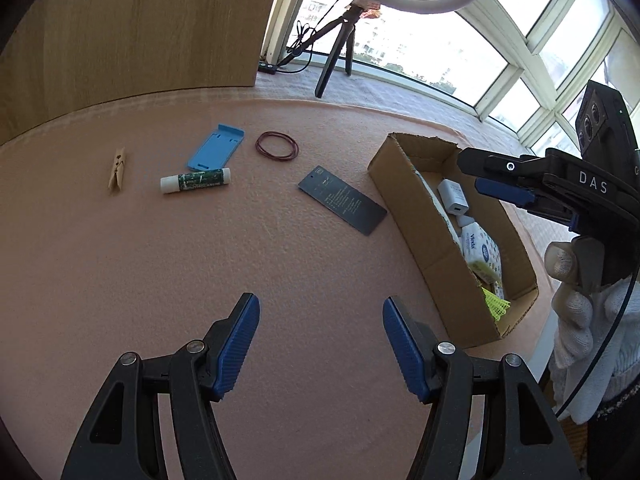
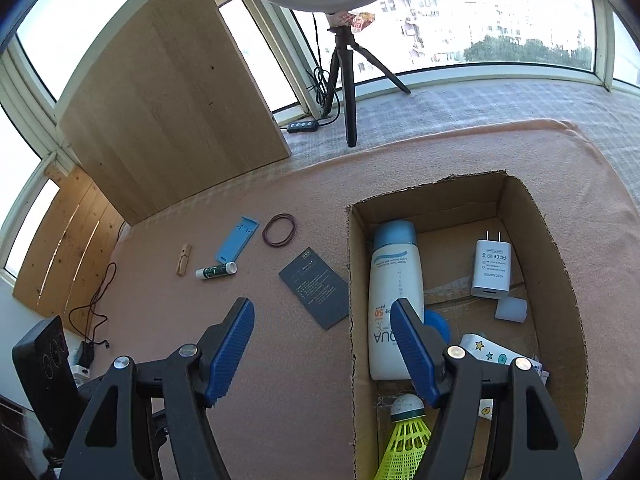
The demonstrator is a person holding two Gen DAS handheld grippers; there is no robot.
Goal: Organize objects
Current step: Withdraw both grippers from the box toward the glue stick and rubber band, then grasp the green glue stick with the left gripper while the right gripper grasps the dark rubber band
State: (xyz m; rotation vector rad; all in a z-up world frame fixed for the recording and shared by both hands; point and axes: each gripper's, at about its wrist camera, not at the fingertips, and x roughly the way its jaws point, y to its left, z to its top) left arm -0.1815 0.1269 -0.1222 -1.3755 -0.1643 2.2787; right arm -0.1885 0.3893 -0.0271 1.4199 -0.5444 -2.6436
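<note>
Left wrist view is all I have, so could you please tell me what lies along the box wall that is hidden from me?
Observer: A white sunscreen bottle lies along the cardboard box's left wall, cap toward the window.
Operator: Is the shuttlecock whole?
Observer: Yes, the yellow shuttlecock keeps its white cork, at the near end.
Operator: Is the right gripper carrying anything?
Observer: No, the right gripper is open and empty, one finger above the box.

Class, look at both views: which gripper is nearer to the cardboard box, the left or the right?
Right. The right gripper hangs over the cardboard box's near side wall, one finger above its contents. The left gripper is over the bare pink mat, beside the box.
</note>
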